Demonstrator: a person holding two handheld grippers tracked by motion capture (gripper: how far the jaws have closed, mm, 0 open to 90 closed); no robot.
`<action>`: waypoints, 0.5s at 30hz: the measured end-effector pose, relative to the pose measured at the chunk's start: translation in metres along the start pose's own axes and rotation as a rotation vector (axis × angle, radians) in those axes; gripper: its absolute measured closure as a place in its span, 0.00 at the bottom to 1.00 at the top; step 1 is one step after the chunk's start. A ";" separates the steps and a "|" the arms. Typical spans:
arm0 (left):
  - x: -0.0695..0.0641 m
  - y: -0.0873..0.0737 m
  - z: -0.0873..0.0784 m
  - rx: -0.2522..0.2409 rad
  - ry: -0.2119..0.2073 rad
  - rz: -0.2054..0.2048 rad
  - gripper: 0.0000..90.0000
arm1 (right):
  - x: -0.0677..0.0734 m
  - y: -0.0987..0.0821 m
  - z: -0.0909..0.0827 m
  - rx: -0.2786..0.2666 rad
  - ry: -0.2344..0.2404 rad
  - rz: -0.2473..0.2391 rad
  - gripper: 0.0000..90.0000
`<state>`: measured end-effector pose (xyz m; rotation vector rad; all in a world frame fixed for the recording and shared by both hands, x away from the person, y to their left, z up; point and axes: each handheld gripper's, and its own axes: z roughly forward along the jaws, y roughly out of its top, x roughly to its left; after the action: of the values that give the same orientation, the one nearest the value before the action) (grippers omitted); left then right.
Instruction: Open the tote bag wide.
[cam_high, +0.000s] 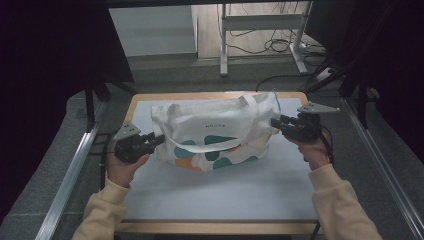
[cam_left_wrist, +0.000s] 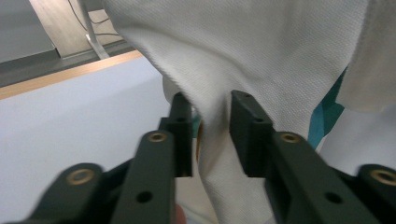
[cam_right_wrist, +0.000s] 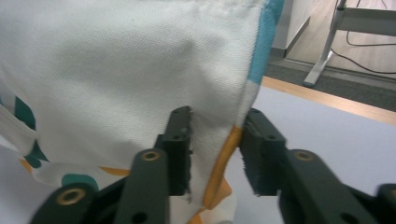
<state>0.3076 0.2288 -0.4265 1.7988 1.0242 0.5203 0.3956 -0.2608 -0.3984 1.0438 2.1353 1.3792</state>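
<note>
A cream bag (cam_high: 215, 131) is seen lying on the white mat (cam_high: 220, 192) of the table, its long axis running left to right, its opening and strap turned toward the far edge. Teal and orange blotches are printed along its near side; a small line of writing at its middle is too blurred to be read. The left gripper (cam_high: 159, 139) is clamped on the bag's left edge, the right gripper (cam_high: 274, 123) on its right edge.

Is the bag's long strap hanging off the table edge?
No, the strap lies looped across the front of the tote bag, well inside the table.
</note>
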 end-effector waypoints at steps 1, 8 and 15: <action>-0.001 -0.001 -0.001 -0.005 -0.004 0.004 0.88 | -0.001 -0.001 -0.001 -0.006 -0.006 -0.004 0.84; -0.003 -0.004 -0.006 -0.019 -0.010 0.013 0.91 | 0.004 -0.004 -0.009 -0.042 -0.015 -0.036 0.95; -0.009 -0.015 -0.019 -0.056 -0.013 0.029 0.91 | 0.019 -0.017 -0.027 -0.103 -0.049 -0.113 0.96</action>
<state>0.2828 0.2344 -0.4302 1.7677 0.9675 0.5489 0.3595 -0.2665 -0.4004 0.8950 2.0323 1.3802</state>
